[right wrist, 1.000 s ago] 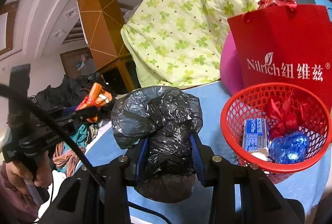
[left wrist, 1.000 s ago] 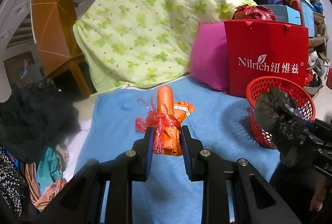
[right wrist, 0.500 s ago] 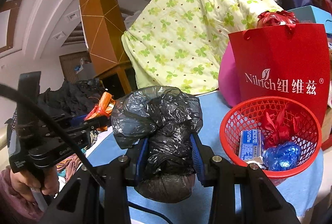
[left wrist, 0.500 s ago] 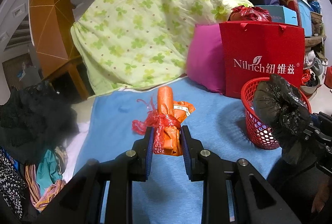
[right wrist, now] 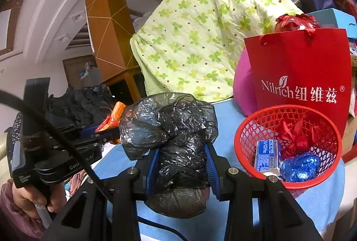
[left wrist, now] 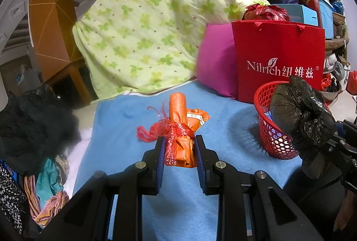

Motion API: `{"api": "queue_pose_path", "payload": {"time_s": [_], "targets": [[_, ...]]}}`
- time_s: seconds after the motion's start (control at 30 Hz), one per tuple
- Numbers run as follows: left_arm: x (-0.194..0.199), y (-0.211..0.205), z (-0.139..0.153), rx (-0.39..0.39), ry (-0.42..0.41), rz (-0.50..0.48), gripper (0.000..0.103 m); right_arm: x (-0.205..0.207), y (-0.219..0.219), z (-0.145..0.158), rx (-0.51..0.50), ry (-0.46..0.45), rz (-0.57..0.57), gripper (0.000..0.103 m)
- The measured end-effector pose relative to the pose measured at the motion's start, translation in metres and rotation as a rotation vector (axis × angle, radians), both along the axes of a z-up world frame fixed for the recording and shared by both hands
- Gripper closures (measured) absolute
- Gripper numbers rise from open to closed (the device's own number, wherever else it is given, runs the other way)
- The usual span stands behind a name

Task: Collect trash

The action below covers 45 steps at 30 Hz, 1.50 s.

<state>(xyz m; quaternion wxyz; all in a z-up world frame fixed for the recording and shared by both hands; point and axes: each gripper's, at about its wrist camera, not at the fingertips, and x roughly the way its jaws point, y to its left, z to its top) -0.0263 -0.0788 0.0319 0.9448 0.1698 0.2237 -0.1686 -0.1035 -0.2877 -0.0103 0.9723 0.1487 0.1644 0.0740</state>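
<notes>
Red basket [right wrist: 287,147] near the right edge of the blue blanket [left wrist: 138,111], already part full. Right gripper [right wrist: 181,165] clamped on the black bag [right wrist: 171,129], long axis upright; floppy, might snag the rim. Left gripper [left wrist: 179,151] pinching the orange wrapper bundle [left wrist: 181,127], pointing away, ribbon could slip

We see an orange wrapper bundle [left wrist: 180,136] tied with red plastic, upright; a crumpled black bag [right wrist: 176,142]; and a red mesh basket [right wrist: 287,183] holding wrappers.
</notes>
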Motion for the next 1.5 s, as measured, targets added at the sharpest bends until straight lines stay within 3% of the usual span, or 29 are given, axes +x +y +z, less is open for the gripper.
{"api": "queue_pose_path", "payload": {"time_s": [1.5], "targets": [[-0.008,-0.032,-0.002,0.028,0.008,-0.072,0.076,-0.040,0.003,0.008,0.015,-0.039,-0.070,0.061]]}}
